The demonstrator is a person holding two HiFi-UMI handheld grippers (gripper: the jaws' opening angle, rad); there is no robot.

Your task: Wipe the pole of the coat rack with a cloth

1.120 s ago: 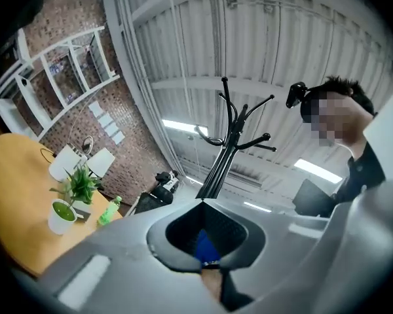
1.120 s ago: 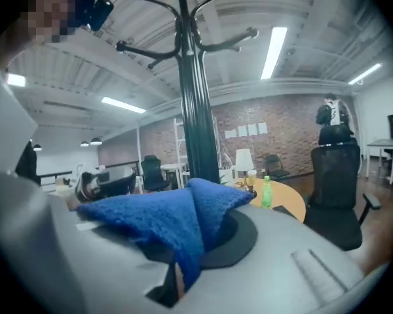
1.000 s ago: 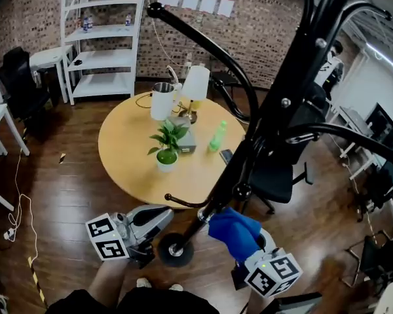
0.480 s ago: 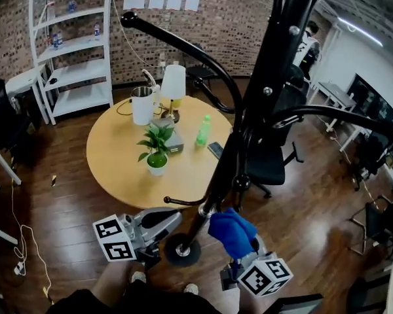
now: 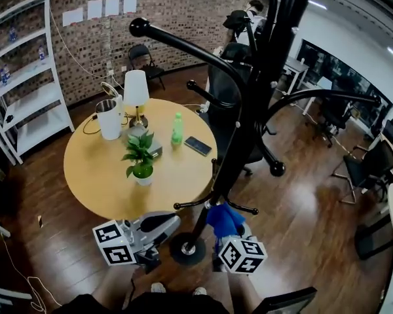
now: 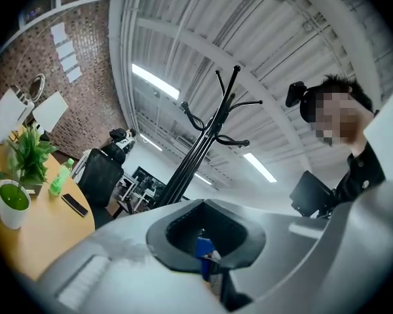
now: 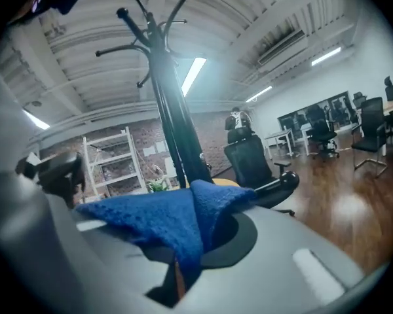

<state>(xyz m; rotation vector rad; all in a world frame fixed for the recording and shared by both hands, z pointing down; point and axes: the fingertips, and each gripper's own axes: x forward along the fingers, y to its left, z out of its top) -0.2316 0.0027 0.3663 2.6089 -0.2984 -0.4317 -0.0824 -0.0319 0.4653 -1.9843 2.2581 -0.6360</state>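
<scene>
The right claw [image 7: 180, 277] is clenched on a blue cloth [image 7: 164, 224], which is pinched in the seam between the jaws and is draped over their top. In the head view this cloth is seen low down by the pole [image 5: 249, 110] of the black coat rack, just under the lowest pegs and above the round base [image 5: 185, 248]. It lies against the pole's right side or just beside it; actual contact cannot be made out.

The left claw [image 6: 213, 277] is closed, jaw to jaw, with nothing gripped. A small blue patch is seen in the dark recess above the seam, but what it is cannot be told. This claw is held low on the other side of the pole, with its tips pointed toward the base and near it.

Behind the coat rack a round wooden bench [image 5: 92, 175] is seen. On it stand a potted plant [image 5: 140, 163], a green bottle [image 5: 177, 128], a dark phone [image 5: 198, 145], a white lamp [image 5: 136, 90] and a white jug [image 5: 109, 118], all well apart from the claws.
</scene>
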